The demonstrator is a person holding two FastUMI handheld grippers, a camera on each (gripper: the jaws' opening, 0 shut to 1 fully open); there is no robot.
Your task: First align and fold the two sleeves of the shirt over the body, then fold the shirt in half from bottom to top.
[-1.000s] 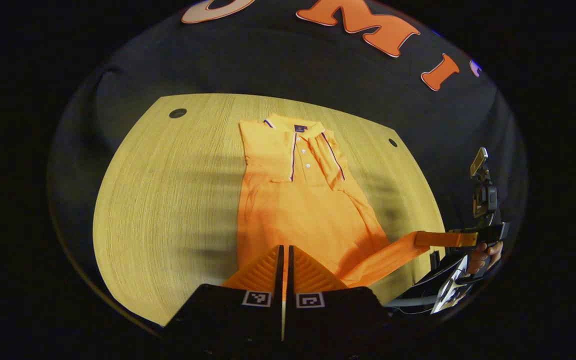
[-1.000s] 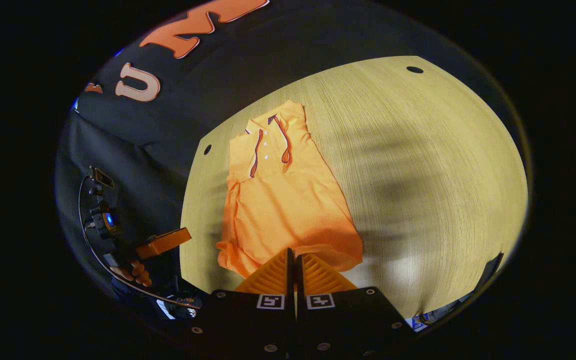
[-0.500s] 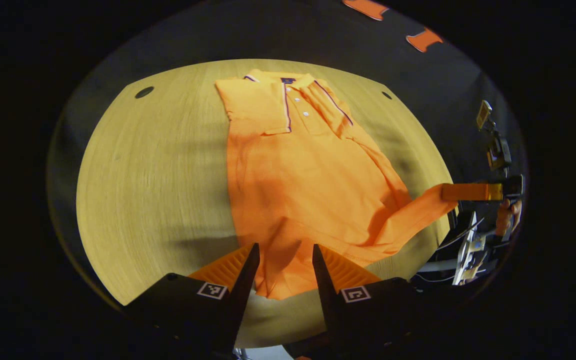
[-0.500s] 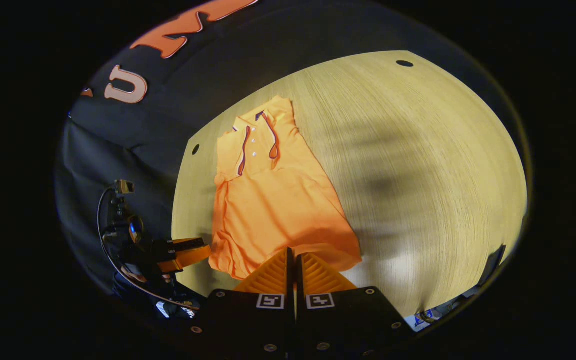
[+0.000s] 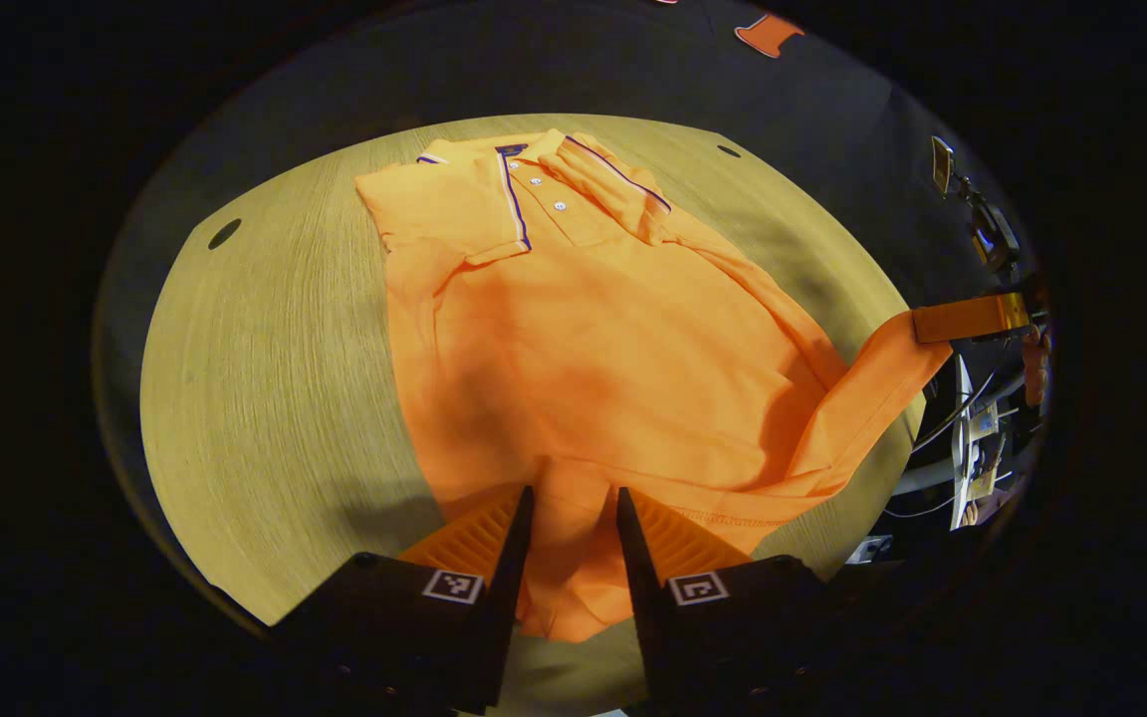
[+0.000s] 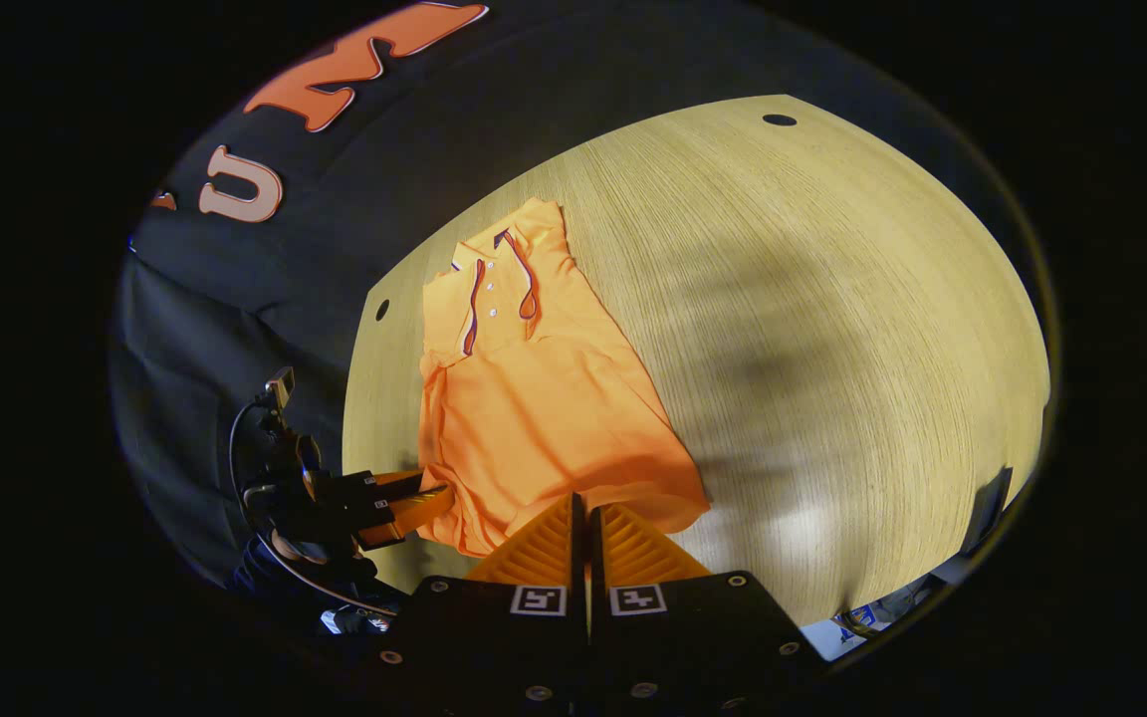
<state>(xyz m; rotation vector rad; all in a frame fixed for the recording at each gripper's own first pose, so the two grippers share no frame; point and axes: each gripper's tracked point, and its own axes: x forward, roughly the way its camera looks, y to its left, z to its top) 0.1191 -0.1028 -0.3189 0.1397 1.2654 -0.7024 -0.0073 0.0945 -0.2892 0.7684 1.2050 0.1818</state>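
Orange polo shirt (image 5: 583,339) lying on the pale wood-grain table (image 5: 265,398), long axis from collar at upper frame to hem at bottom. Left gripper (image 5: 569,518), released since a second ago, straddles the hem; right gripper (image 6: 585,528) is clenched on the hem corner.

Both views face the shirt (image 5: 593,349) from its hem.
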